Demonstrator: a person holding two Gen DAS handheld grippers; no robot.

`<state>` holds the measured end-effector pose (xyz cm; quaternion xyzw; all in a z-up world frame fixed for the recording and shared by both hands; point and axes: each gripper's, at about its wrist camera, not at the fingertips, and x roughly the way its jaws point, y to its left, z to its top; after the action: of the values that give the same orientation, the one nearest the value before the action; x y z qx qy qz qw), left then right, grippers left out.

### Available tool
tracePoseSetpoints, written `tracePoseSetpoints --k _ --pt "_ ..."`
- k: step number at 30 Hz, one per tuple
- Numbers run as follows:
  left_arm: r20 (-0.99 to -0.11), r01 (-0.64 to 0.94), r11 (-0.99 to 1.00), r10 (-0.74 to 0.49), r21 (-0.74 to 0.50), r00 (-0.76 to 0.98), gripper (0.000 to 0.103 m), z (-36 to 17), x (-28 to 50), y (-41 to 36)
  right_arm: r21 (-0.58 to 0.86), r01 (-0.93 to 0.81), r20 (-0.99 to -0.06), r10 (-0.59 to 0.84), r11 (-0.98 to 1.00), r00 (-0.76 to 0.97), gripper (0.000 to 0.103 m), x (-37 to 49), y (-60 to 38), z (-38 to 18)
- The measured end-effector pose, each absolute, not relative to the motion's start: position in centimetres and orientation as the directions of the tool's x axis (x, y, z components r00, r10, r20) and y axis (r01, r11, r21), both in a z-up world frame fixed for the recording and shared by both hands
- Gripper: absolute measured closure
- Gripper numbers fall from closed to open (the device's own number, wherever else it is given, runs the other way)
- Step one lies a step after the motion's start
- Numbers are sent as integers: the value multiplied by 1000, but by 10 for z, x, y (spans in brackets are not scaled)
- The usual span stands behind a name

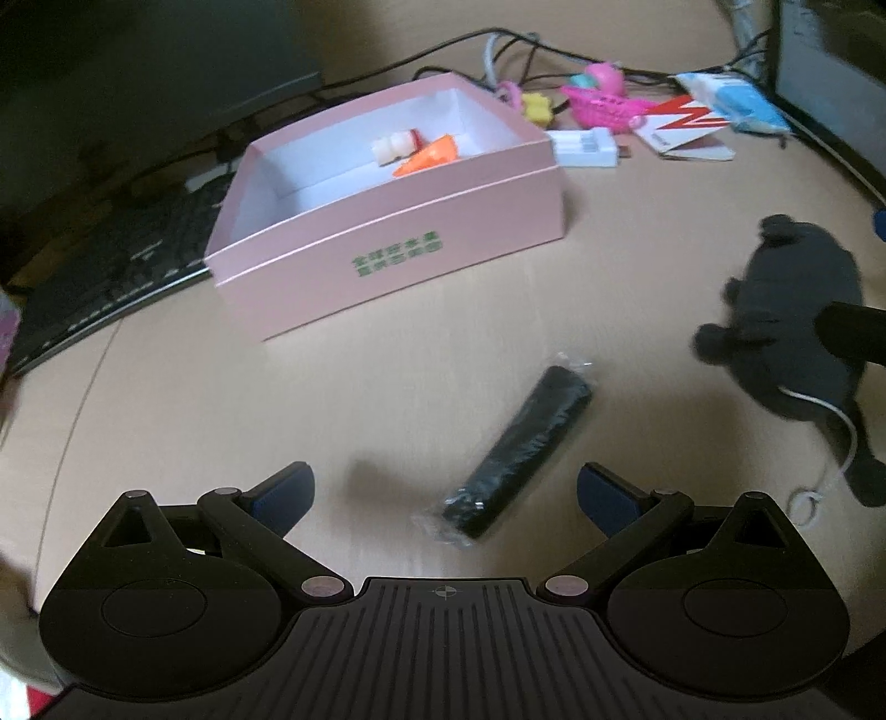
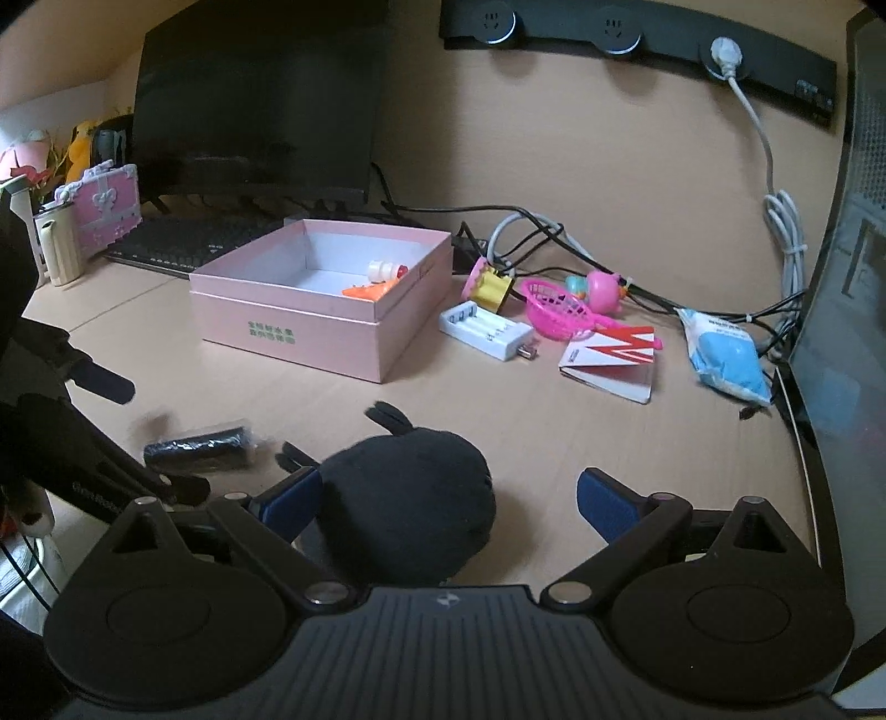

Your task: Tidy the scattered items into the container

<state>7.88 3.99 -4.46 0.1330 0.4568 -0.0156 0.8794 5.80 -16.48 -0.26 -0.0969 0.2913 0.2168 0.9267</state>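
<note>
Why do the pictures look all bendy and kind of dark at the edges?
Both wrist views use fisheye lenses, so the desk edge curves and the corners go black. In the left wrist view, the dark grey plush toy looks smeared, and the pink cardboard box is soft. In the right wrist view, the black wall power strip bows.
</note>
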Motion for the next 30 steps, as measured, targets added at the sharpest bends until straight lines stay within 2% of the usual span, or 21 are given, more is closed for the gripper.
tracePoseSetpoints --k 11,21,26,30 --pt "-800 70 962 179 265 572 0 -43 81 53 -41 -511 -584 394 859 710 2 64 -155 -7" --pt "-782 -104 948 308 301 542 0 -37 79 94 -55 -498 -593 374 865 713 0 59 -151 -8" --pt "-787 -156 954 301 258 538 0 -30 73 112 -64 -496 -593 367 866 717 0 58 -147 -8" --pt "-795 -157 970 241 184 557 0 -25 67 118 -79 -501 -605 358 862 711 0 62 -140 -13"
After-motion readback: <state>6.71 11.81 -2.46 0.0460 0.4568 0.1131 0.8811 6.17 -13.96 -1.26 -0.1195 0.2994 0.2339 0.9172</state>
